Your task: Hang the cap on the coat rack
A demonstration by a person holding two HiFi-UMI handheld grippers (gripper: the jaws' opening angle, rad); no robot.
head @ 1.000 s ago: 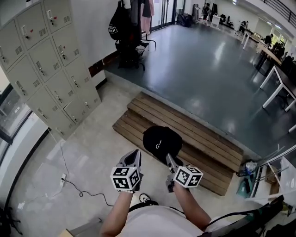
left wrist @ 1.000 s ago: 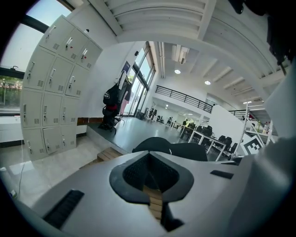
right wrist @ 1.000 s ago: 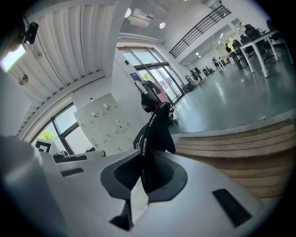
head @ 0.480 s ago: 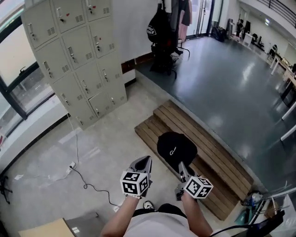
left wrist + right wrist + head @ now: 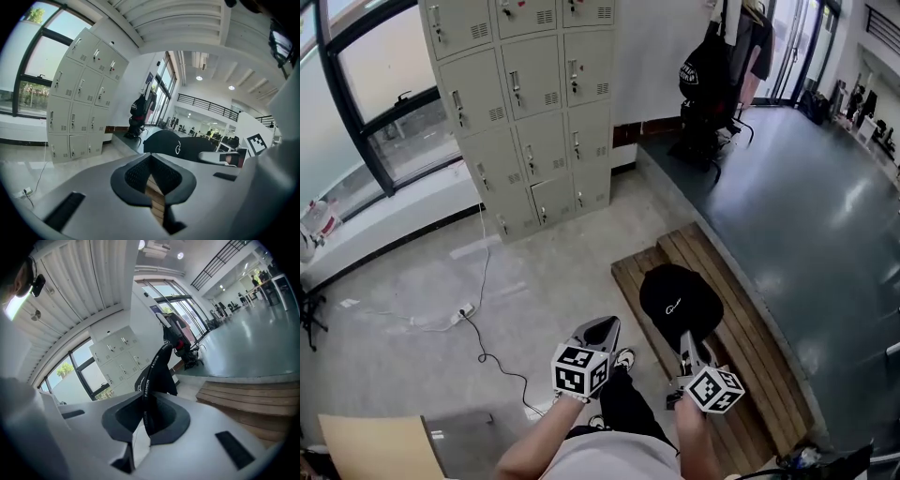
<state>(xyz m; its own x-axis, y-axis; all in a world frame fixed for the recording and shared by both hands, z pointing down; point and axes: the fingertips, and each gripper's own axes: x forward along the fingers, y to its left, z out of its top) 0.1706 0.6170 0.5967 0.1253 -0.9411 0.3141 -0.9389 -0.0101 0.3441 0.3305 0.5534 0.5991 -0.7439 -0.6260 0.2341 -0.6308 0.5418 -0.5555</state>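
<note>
Found the right hand-held gripper (image 5: 685,339) clamped hard on the cap (image 5: 680,295), jaws pinching a black band of it lettered "FASHION", crown carried out beyond the jaw tips. Located the cap in the air over the wooden steps (image 5: 759,347), low in front of the person, touching nothing but that gripper. Found the left hand-held gripper (image 5: 602,328) just beside it, jaws drawn together to a bare sliver, nothing between them, clear of the cap.

Placed the coat rack (image 5: 712,136) well apart, at the far end of the raised dark floor (image 5: 825,206), beyond the steps and to the right of the lockers (image 5: 534,103). Noted a black bag (image 5: 705,73) and garments already hanging there. Could not make out a free hook at this range.

Judged the step in hand as carrying the cap to the rack, with hanging not yet begun.

Recommended as follows:
- Keep the right grip firm on the thin band throughout the walk, against slippage.
- Mind the steps underfoot and the cable (image 5: 481,354) on the lower floor.
- Choose an unoccupied hook before reaching.
- Present the cap's opening or rear loop squarely over the hook, with the left to spread it if needed.
- Release only after seating it fully.
</note>
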